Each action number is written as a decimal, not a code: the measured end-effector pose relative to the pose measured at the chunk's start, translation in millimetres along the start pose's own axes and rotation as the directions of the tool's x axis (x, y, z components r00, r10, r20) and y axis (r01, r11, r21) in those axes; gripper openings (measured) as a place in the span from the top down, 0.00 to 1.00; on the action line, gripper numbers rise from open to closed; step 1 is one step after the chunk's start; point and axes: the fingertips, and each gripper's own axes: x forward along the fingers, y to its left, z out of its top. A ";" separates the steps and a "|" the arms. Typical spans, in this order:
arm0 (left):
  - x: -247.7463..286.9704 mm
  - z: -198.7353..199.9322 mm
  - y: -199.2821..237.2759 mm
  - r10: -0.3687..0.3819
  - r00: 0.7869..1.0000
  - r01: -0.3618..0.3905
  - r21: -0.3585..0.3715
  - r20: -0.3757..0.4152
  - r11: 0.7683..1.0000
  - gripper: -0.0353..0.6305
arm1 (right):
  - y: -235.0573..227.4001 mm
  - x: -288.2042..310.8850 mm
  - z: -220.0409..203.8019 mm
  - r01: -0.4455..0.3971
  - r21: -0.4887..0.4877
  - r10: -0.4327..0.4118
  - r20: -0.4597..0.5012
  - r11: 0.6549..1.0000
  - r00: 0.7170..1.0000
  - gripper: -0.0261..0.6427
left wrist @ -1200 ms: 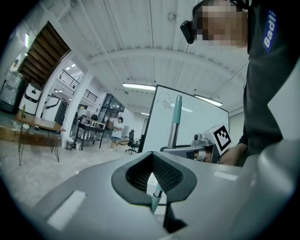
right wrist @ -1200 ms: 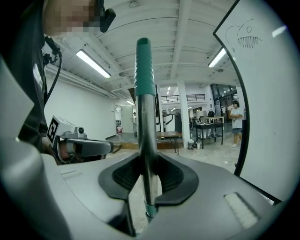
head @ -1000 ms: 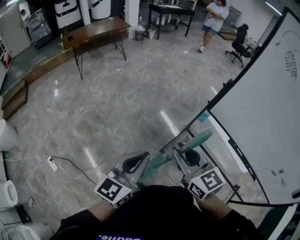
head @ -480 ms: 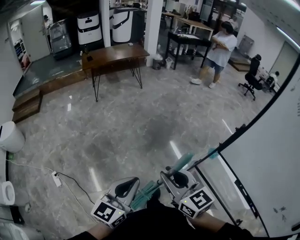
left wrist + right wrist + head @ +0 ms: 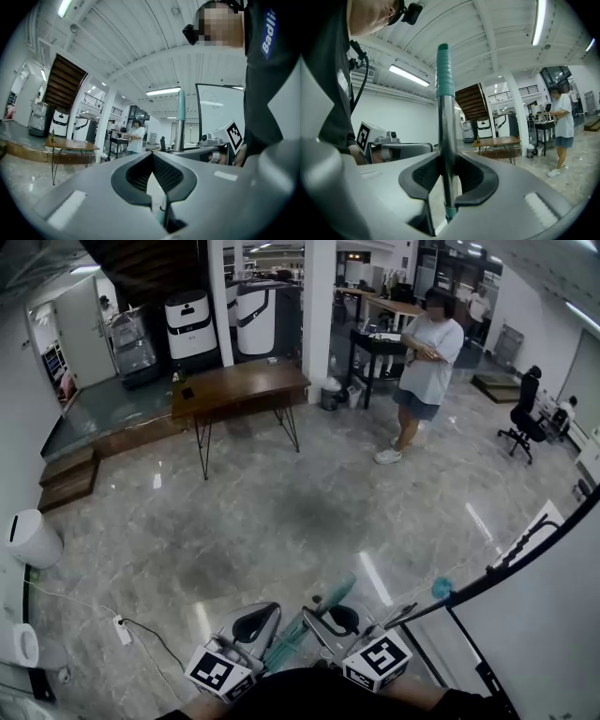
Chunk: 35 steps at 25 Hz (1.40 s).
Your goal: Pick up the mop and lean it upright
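Two claws were on the mop (image 5: pixel 298 632) at that point, and neither was open. From the right gripper view, the right claw (image 5: pixel 446 165) was clamped on the bare metal part of the shaft (image 5: pixel 445 122), pads pressing it from both sides. The teal grip end (image 5: pixel 444 70) stood well above the jaws, so the long axis ran close to upright, straight across that claw. The left claw (image 5: pixel 152 159) had its jaws drawn together to a narrow V, with a teal stretch of the mop (image 5: pixel 162 213) pinched low down near their base (as best I could judge from its own view). From overhead, the left claw (image 5: pixel 255 620) sat lower on the shaft and the right claw (image 5: pixel 328 615) higher, just beside each other. The mop head itself was hidden under my body.

What mattered for the lean, I judged, was that the whiteboard (image 5: pixel 553 634) lay off to the outer side of the right claw, away from the left one. The right hand was nearer to it, so the grip end would have to tip that way.
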 end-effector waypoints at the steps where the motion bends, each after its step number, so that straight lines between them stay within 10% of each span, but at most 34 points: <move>1: 9.7 1.3 7.9 0.009 1.000 -0.009 0.000 0.000 1.000 0.92 | -10.3 5.2 3.0 0.002 -0.005 -0.002 0.000 1.000 1.000 0.81; 12: 102.0 8.9 108.8 -0.105 0.994 0.106 -0.018 0.018 0.994 0.92 | -125.8 78.9 22.6 0.186 -0.019 -0.186 -0.003 0.982 0.983 0.81; 23: 163.0 30.7 221.5 -0.349 0.937 0.349 -0.037 0.017 0.936 0.92 | -205.4 157.9 52.9 0.492 -0.003 -0.492 0.014 0.871 0.871 0.81; 35: 258.5 31.6 309.7 -0.313 0.950 0.313 -0.040 -0.011 0.949 0.92 | -306.7 252.8 73.6 0.439 0.059 -0.442 0.047 0.897 0.896 0.81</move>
